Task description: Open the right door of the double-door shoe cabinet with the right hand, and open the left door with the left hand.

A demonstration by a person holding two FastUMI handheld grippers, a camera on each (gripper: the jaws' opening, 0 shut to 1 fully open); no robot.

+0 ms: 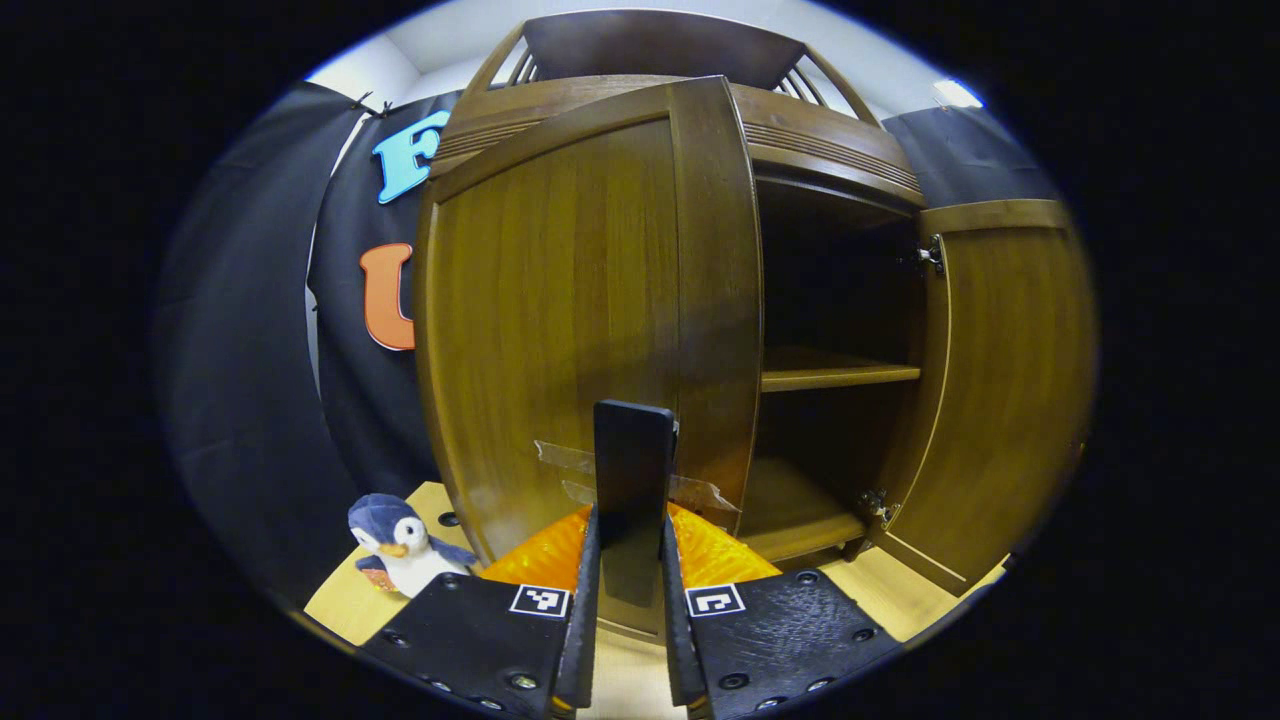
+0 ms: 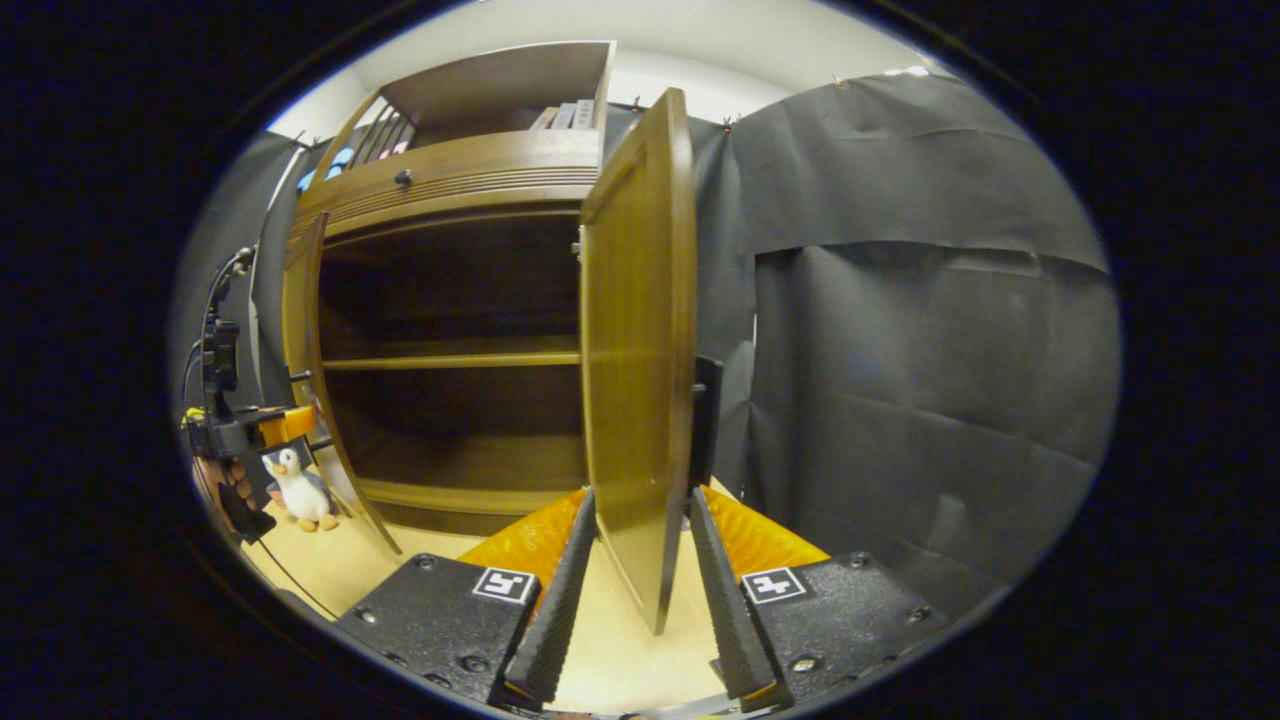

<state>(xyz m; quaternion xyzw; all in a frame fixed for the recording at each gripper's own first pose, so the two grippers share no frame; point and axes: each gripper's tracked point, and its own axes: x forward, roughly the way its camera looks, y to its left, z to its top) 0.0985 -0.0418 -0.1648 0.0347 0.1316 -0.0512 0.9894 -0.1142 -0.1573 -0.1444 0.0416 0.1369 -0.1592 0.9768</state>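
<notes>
Right now both doors of the shoe cabinet (image 2: 450,180) stand swung out, and each of my tools sits at a door's free edge.

From the left gripper view, my left hand-held gripper (image 1: 632,560) has its fingers drawn narrow around the dark upright handle (image 1: 634,470) on the left door (image 1: 560,330); both fingers look pressed against its sides, though the fisheye makes the contact hard to judge. A strip of clear tape (image 1: 570,465) crosses the door just behind the handle. Past that door's edge I see the dark interior, a shelf (image 1: 838,374) halfway up, and the right door (image 1: 1000,400) hanging open on its hinges. A plush penguin (image 1: 400,545) sits on the light wooden floor (image 1: 345,600) beside the left door's foot.

From the right gripper view, my right hand-held gripper (image 2: 640,590) straddles the right door (image 2: 635,350) edge-on, fingers set moderately wide on either side of the panel (a small gap shows on each side, so I would not call it clamped). That door's dark handle (image 2: 706,420) pokes out on its far face. Far off at the left edge, the other tool (image 2: 235,430) and the hand (image 2: 222,482) carrying it sit by the left door (image 2: 305,340), with the penguin (image 2: 298,490) just beside them. Books (image 2: 568,115) stand on top of the cabinet.
</notes>
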